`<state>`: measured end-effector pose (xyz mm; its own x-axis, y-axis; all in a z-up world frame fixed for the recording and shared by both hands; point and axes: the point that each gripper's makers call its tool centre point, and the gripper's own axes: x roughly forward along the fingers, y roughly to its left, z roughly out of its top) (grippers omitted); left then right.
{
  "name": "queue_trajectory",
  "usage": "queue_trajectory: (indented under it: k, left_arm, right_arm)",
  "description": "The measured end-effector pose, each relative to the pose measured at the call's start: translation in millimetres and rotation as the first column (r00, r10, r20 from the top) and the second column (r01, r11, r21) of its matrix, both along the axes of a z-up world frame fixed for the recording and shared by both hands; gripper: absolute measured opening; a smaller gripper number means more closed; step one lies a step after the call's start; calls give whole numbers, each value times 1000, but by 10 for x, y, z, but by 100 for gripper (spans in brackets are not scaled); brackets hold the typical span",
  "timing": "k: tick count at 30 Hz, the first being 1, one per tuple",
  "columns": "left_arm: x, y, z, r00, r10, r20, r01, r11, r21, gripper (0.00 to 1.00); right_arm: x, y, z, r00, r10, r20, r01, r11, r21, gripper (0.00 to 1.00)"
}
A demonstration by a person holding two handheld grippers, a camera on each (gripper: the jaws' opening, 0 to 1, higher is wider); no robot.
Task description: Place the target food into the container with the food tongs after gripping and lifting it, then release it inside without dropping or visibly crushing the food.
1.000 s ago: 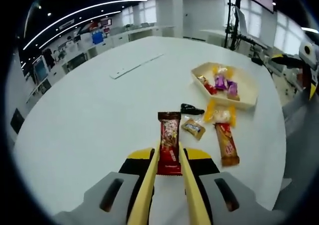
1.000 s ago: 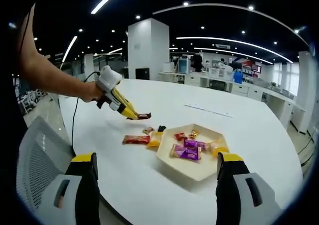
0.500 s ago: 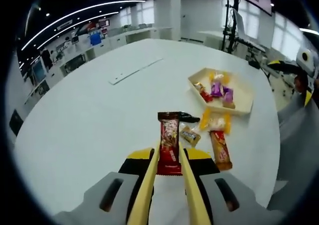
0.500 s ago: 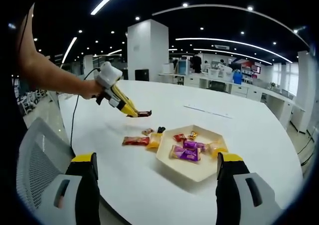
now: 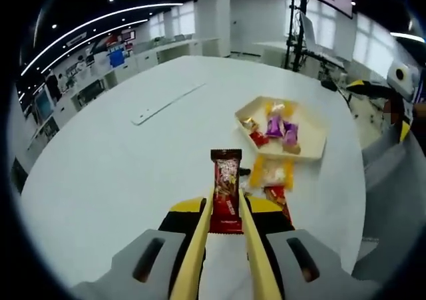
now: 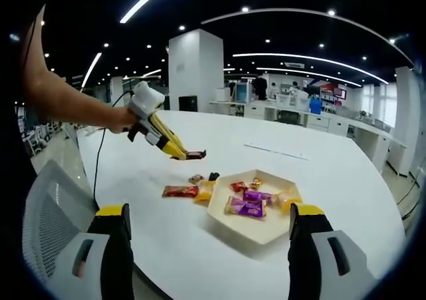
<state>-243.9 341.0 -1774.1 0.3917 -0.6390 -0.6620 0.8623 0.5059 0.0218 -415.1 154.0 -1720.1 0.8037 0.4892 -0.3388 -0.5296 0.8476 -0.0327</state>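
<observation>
The left hand-held gripper (image 5: 225, 210) clamps a red-wrapped snack bar (image 5: 225, 190) above the white bench (image 5: 120, 173); the right hand-held gripper (image 6: 212, 237) hangs wide open and empty. Beyond, loose snacks (image 5: 271, 173) lie beside the hexagonal tray (image 5: 313, 130) of sweets.

Red-brown snack bar (image 5: 226, 190); yellow tongs (image 5: 225, 210); cream tray (image 5: 313, 137).

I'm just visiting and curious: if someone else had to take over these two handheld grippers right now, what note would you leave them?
Left gripper: shut on the red snack bar, held above the white table.
Right gripper: open, holding nothing.
Tray: holds several wrapped snacks; three more wrapped snacks lie on the table beside it.
Done: bar gripped and lifted.
Left: carry it over the tray, lower, release gently.
</observation>
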Motion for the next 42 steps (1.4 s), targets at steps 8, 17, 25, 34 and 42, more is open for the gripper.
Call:
queue_trajectory:
  k: [8,17,25,34,42]
  left_arm:
    - [-23,-280,63,999,-35,7,35,999,-27,19]
    - [-83,-621,187,996,-89,26,90,994,-56,18]
    - [-161,-893,235,990,-134,35,136,989,-64,18]
    - [-202,-1115,313,985,-169,42,172,982,-79,18]
    - [-266,-1477,402,973,-225,56,230,968,-101,18]
  right_arm:
    - [9,-15,12,1000,-6,5,6,1000,4,97]
    - [13,-29,17,1000,-13,8,13,1000,5,97]
    - [11,-37,32,1000,-18,13,18,1000,8,97]
    - [13,-36,44,1000,-19,17,18,1000,11,97]
    - [15,-31,32,1000,-15,14,15,1000,8,97]
